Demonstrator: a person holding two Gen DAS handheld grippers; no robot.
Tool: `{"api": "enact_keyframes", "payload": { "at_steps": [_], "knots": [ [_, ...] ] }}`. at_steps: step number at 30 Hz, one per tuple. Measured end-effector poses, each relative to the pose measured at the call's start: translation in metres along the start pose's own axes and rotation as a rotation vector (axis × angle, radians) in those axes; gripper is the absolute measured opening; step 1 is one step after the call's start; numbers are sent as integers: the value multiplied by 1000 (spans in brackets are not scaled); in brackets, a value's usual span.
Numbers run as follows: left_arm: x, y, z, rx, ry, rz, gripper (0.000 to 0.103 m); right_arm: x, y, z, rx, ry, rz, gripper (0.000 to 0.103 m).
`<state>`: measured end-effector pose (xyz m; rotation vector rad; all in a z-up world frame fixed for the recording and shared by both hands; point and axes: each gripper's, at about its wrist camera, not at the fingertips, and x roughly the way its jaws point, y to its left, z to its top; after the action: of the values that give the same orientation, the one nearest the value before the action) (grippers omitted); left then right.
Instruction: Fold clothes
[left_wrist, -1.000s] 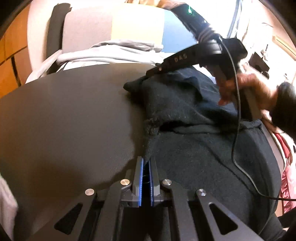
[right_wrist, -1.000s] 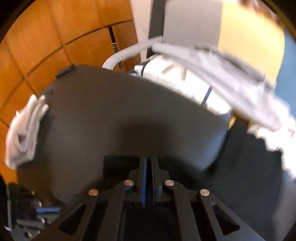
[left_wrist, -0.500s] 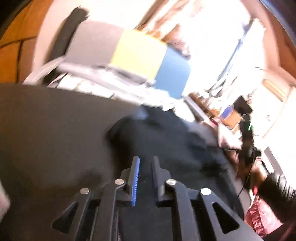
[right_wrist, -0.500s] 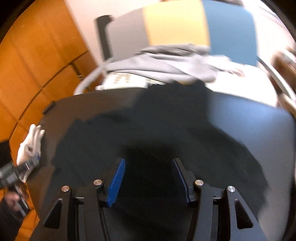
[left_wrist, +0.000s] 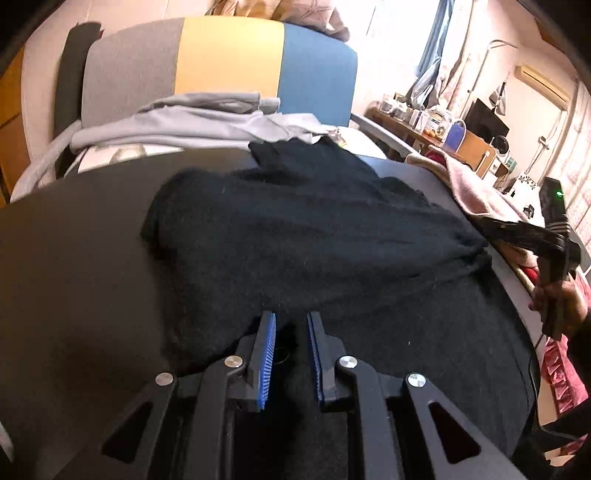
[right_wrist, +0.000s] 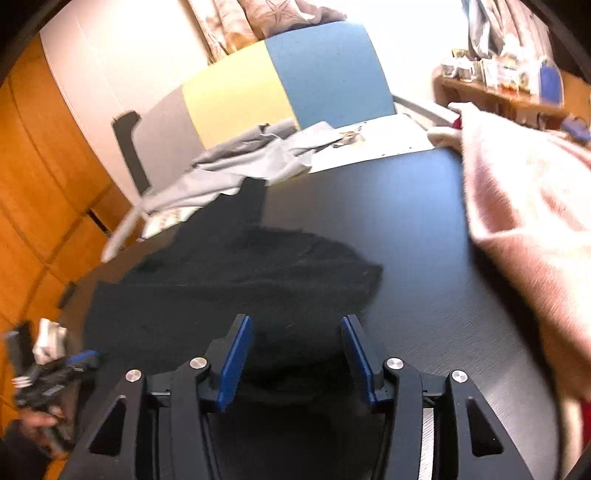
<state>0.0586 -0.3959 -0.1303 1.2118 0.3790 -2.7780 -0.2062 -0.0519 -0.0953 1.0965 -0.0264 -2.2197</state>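
The black knitted garment (left_wrist: 314, 236) lies spread over the dark round table (left_wrist: 74, 266), one layer doubled across another. The left gripper (left_wrist: 291, 321) hovers at its near edge with its blue-padded jaws slightly parted, gripping nothing. Farther right, the right gripper (right_wrist: 296, 325) hangs above the same cloth, its jaws spread wide (nothing between them). A pale pink blanket (right_wrist: 524, 206) sits at the table's right side.
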Motion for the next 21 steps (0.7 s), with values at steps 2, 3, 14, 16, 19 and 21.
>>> {"api": "enact_keyframes", "payload": {
  "at_steps": [2,3,14,16,19,21],
  "knots": [
    [4,-2,12,19,-20,5,18,11,1,6,-37,13,-44,52],
    [8,-2,18,29,-24,10,18,17,3,7,-52,24,-60,52],
    [28,4,-1,-30,48,40,19,37,18,3,-208,84,-207,12],
    [24,11,-5,-90,47,13,19,42,15,0,-212,100,-221,15],
    [19,16,-4,-125,47,-9,19,29,10,10,-173,62,-192,47],
    [11,21,8,-164,28,-64,21,20,7,17,-148,37,-172,71]
  ]
}}
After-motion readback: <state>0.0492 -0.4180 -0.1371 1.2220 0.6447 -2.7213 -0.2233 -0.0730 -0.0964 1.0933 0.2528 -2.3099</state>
